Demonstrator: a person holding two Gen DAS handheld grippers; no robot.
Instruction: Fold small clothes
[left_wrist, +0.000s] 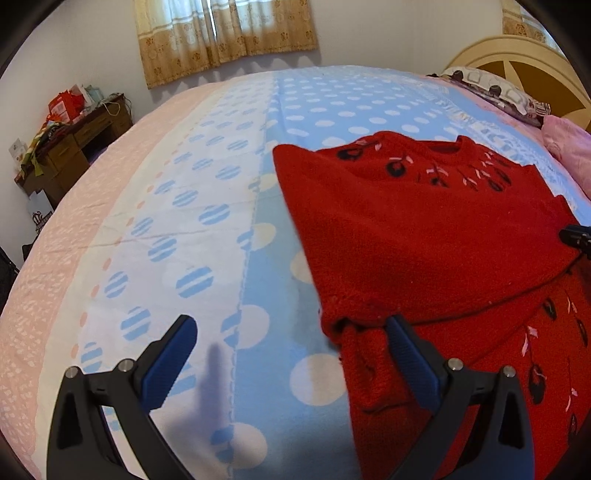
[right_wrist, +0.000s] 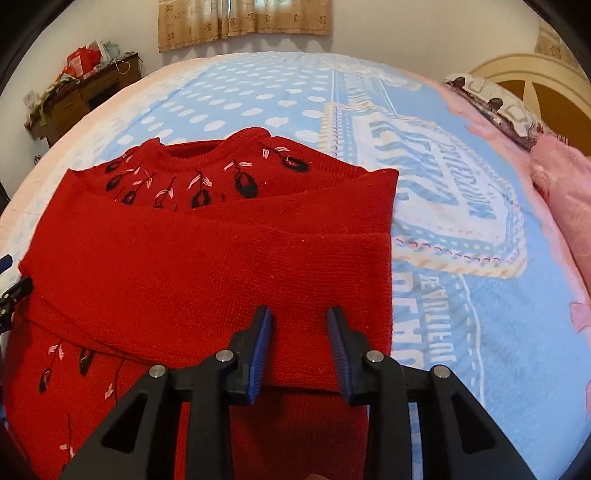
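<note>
- Red knitted sweater (right_wrist: 207, 258) lies flat on the bed, neckline pointing toward the curtained wall, with black cherry-like motifs and pink stitches scattered near the collar and on the lower body.
- Both sleeves (right_wrist: 229, 280) are folded across the chest, forming a plain red band that covers the middle of the garment; the band's cuff end (left_wrist: 343, 328) shows in the left wrist view at the sweater's left edge.
- Right gripper (right_wrist: 299, 332) hovers over the lower edge of that folded band, its blue-padded jaws parted with red knit visible between them; nothing is pinched.
- Left gripper (left_wrist: 291, 339) sits at the sweater's left edge, jaws spread wide: one finger rests against the cuff end, the other is out over the bedspread, so it holds nothing.
- Blue bedspread (left_wrist: 317, 110) with white dots and striped dots lies under the sweater; in the right wrist view a large printed emblem (right_wrist: 443, 188) with lettering sits just beside the sweater's right side.
- Pink quilt (right_wrist: 565, 206) and a patterned pillow (left_wrist: 491, 90) lie near the cream headboard (left_wrist: 517, 55).
- Beige curtains (left_wrist: 225, 37) hang on the far wall, and a cluttered wooden desk (left_wrist: 74, 147) stands in the corner well apart from the bed.
</note>
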